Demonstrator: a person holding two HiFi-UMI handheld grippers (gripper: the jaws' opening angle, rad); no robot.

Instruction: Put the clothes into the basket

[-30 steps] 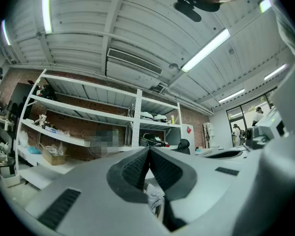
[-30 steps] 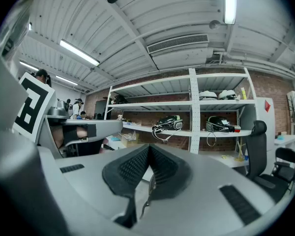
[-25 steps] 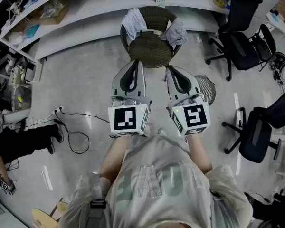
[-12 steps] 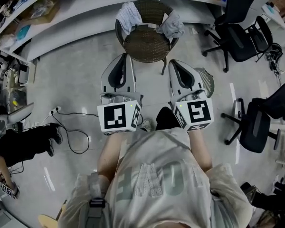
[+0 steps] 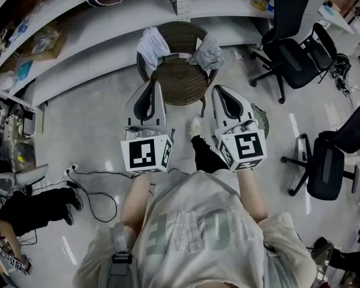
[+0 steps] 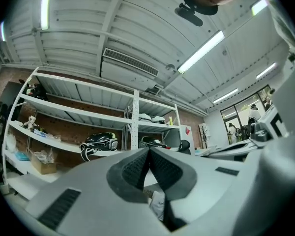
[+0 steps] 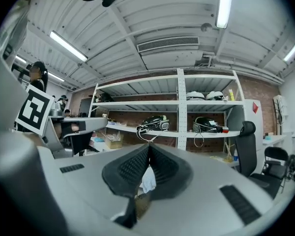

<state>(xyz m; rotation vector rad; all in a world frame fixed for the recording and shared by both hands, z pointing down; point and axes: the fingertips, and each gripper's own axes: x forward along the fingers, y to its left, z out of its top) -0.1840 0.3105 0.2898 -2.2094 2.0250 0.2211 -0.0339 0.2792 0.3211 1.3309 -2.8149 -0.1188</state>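
Note:
A round wicker basket stands on the floor in front of the shelves. A white cloth hangs over its left rim and a grey cloth over its right rim. In the head view my left gripper reaches to the basket's near left edge, shut and empty. My right gripper is level with it at the near right edge, also shut and empty. Below the meeting pads in the right gripper view I see the white cloth and a bit of wicker. In the left gripper view a pale cloth shows under the shut jaws.
Long white shelves run behind the basket, carrying helmets and boxes. Black office chairs stand at the right, and a wire mesh bin sits beside my right gripper. A cable lies on the floor at the left, near a seated person's legs.
The person has stepped forward; a foot now shows between the grippers. Both grippers moved along toward the basket and shelves, still shut and side by side.

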